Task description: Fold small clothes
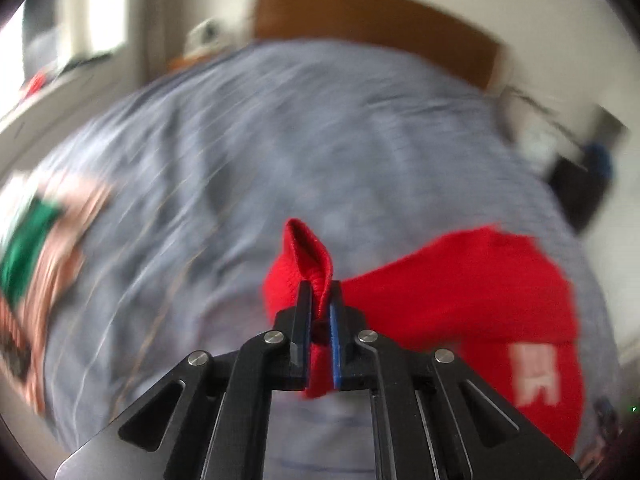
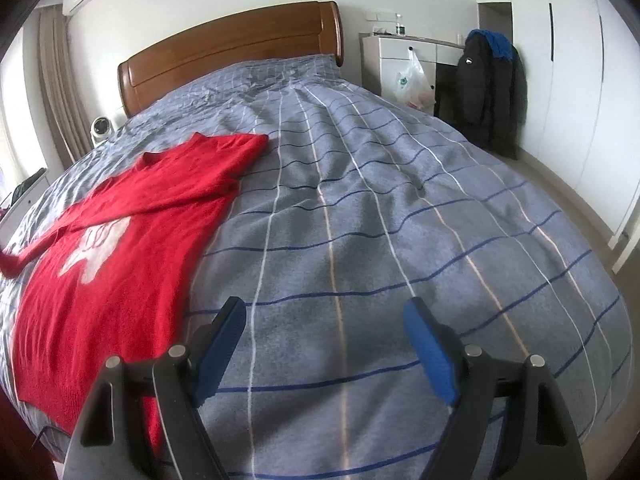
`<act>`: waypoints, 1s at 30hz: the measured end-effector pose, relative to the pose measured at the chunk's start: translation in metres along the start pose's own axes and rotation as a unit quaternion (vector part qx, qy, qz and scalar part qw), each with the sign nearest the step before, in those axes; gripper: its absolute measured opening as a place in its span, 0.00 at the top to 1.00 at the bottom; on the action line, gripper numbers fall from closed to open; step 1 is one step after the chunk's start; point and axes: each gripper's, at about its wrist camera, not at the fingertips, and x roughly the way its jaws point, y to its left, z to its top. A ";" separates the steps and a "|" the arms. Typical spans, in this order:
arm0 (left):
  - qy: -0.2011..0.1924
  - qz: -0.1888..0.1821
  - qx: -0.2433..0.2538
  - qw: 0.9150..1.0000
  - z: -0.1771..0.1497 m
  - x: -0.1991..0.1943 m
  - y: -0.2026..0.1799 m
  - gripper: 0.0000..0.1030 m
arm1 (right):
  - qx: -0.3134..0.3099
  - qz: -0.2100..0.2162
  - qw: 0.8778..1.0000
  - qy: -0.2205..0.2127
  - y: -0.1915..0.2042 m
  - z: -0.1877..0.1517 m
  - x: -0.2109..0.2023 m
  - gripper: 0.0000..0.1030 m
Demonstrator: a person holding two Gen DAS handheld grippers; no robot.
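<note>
Left wrist view: motion-blurred; left gripper point(image 1: 320, 292) clenched on a bunched fold of the red knitted sweater point(image 1: 472, 300); white motif cut by the garment's folds, unreadable
Right wrist view: right gripper point(image 2: 324, 312) released, blue-padded fingers point(image 2: 430, 356) wide apart above the grey-blue checked bedspread point(image 2: 380, 200)
Sweater: spread flat on the bed's left side point(image 2: 120, 240); lower hem hidden behind the gripper body
Blurred patch: green-and-pink item point(image 1: 32, 248), indistinct

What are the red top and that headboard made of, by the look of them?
The red sweater looks like matte knitted yarn, perhaps wool or acrylic: its surface is fuzzy and ribbed where the left hand-held gripper pinches it. The headboard looks like varnished brown wood, with visible grain and a soft sheen.
</note>
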 end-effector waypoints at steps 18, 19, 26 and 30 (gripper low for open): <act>0.075 -0.140 0.169 0.973 -0.066 0.071 -0.316 0.38 | 0.038 0.029 0.999 -0.021 -0.014 -0.001 -0.009 0.22; 0.080 -0.141 0.173 0.972 -0.078 0.069 -0.306 0.36 | 0.039 0.030 0.999 -0.022 -0.014 -0.001 -0.009 0.22; 0.062 -0.058 0.168 0.982 -0.135 0.033 -0.187 0.15 | 0.039 0.033 0.998 -0.024 -0.013 -0.001 -0.009 0.22; 0.081 -0.023 0.145 0.986 -0.129 0.064 -0.127 0.18 | 0.039 0.029 0.999 -0.020 -0.012 -0.001 -0.006 0.22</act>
